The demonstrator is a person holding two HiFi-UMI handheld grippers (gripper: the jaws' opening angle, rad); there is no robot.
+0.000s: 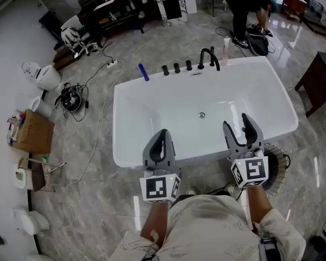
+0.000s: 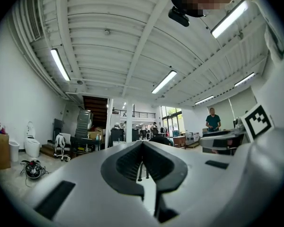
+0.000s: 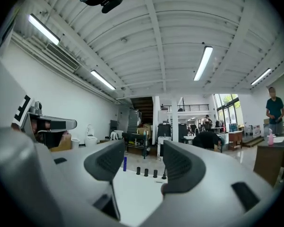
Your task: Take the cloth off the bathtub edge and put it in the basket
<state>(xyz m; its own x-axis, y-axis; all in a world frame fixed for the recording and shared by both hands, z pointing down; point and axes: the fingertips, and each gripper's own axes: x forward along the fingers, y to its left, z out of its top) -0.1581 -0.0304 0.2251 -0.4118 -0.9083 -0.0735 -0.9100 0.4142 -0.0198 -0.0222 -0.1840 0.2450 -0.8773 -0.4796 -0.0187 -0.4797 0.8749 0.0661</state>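
The white bathtub (image 1: 129, 155) lies in front of me in the head view, and no cloth shows on its rim in any view. My left gripper (image 1: 162, 141) hovers over the near rim with its jaws shut and nothing between them; in its own view my left gripper (image 2: 142, 156) shows the pads meeting. My right gripper (image 1: 243, 126) is held over the near right rim, open and empty, and the gap shows in the right gripper view (image 3: 143, 167). A dark round basket (image 1: 277, 166) stands on the floor just right of it, mostly hidden by the gripper; I cannot make out its contents.
A black faucet (image 1: 209, 57) with knobs, a blue stick-shaped object (image 1: 144, 72) and a pink bottle (image 1: 226, 50) sit along the tub's far rim. A dark wooden table (image 1: 319, 83) stands at the right, a cardboard box (image 1: 32, 130) and cables at the left. A person (image 1: 247, 4) bends over beyond.
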